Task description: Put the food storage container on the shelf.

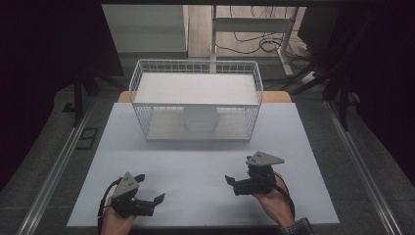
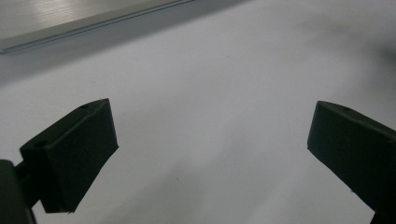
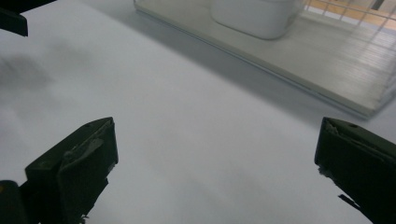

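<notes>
Both grippers rest low over the pale grey tabletop (image 1: 195, 166) — left gripper (image 1: 149, 188) and right gripper (image 1: 230, 180), jaws spread wide, nothing between them; the white cylindrical cup (image 1: 200, 119) sits inside the white wire basket (image 1: 142, 83).

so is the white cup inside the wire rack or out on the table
Inside. The white cup stands upright on the lower shelf of the wire rack, under its upper shelf; both grippers are back near the table's front edge.

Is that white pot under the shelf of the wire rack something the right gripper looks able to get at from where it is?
Probably yes. The rack's front is open, the white pot stands near that edge, and only bare table lies between it and the right gripper, whose jaws are open and empty.
</notes>
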